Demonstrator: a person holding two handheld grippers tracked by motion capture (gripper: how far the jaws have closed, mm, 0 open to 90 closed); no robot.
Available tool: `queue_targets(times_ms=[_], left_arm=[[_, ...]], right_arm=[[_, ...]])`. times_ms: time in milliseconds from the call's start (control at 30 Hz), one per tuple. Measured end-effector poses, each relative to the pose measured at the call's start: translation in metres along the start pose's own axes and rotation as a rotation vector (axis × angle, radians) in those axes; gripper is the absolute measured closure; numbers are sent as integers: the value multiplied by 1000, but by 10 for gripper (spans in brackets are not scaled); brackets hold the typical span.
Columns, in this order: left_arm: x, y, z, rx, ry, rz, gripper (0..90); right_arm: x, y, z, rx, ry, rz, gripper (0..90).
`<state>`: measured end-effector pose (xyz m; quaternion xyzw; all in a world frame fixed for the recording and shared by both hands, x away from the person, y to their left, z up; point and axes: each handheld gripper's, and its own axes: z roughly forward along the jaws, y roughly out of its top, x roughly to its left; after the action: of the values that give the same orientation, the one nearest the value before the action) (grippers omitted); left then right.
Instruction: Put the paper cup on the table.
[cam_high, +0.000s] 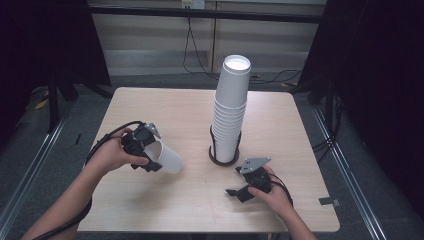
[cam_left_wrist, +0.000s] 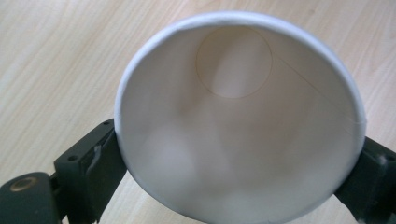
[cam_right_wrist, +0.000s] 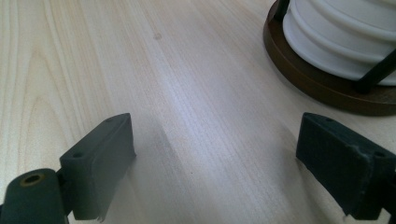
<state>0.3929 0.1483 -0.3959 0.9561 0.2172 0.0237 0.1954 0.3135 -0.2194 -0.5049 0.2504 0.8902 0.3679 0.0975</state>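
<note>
White paper cup (cam_left_wrist: 238, 121) lies on its side between the jaws of the left gripper (cam_high: 142, 150), which pinch it near the rim. Right gripper (cam_high: 247, 187) rests on the table (cam_high: 165, 200) with jaws spread, just before the cup stack (cam_high: 229, 115) in its brown holder (cam_right_wrist: 317, 79).

White paper cup (cam_high: 167, 159) and white cup stack (cam_high: 231, 107) — dark brown holder base (cam_high: 223, 161) — on pale wood-grain table (cam_high: 165, 115).

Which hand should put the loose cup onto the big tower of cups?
Probably the left. The left gripper already has the loose cup between its jaws, beside the stack of cups. The right gripper rests open and empty near the stack's holder.
</note>
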Motion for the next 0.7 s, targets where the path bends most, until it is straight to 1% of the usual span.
queue_targets(times_ms=[33, 67, 133, 167, 200, 233, 267, 300, 333, 367, 400, 433, 500, 567, 600, 633, 667, 700], left_arm=[[1, 1, 0, 5, 12, 5, 81], [1, 1, 1, 9, 14, -4, 79], [3, 2, 2, 23, 20, -8, 73], [3, 2, 3, 21, 26, 0, 71], [4, 3, 4, 28, 22, 1, 70], [4, 3, 4, 26, 29, -2, 67], [5, 5, 4, 25, 37, 18, 63], [5, 5, 4, 23, 40, 16, 63], [5, 6, 4, 17, 35, 9, 62], [5, 7, 4, 26, 34, 19, 61], [6, 7, 4, 20, 41, 27, 59], [5, 8, 5, 19, 39, 17, 59], [6, 9, 6, 26, 31, 24, 58], [5, 9, 9, 22, 38, 21, 58], [6, 9, 12, 20, 39, 29, 56], [6, 9, 12, 20, 39, 29, 56], [6, 9, 13, 18, 36, 18, 56], [6, 9, 14, 15, 34, 19, 56]], right_arm=[[0, 0, 0, 0, 0, 0, 107], [0, 0, 0, 0, 0, 0, 107], [0, 0, 0, 0, 0, 0, 107], [0, 0, 0, 0, 0, 0, 107], [0, 0, 0, 0, 0, 0, 107], [0, 0, 0, 0, 0, 0, 107], [0, 0, 0, 0, 0, 0, 107], [0, 0, 0, 0, 0, 0, 107], [0, 0, 0, 0, 0, -1, 107], [0, 0, 0, 0, 0, -1, 107], [0, 0, 0, 0, 0, -1, 107], [0, 0, 0, 0, 0, -1, 107], [0, 0, 0, 0, 0, -1, 107], [0, 0, 0, 0, 0, -1, 107], [0, 0, 0, 0, 0, -1, 107], [0, 0, 0, 0, 0, -1, 107], [0, 0, 0, 0, 0, -1, 107], [0, 0, 0, 0, 0, -1, 107]])
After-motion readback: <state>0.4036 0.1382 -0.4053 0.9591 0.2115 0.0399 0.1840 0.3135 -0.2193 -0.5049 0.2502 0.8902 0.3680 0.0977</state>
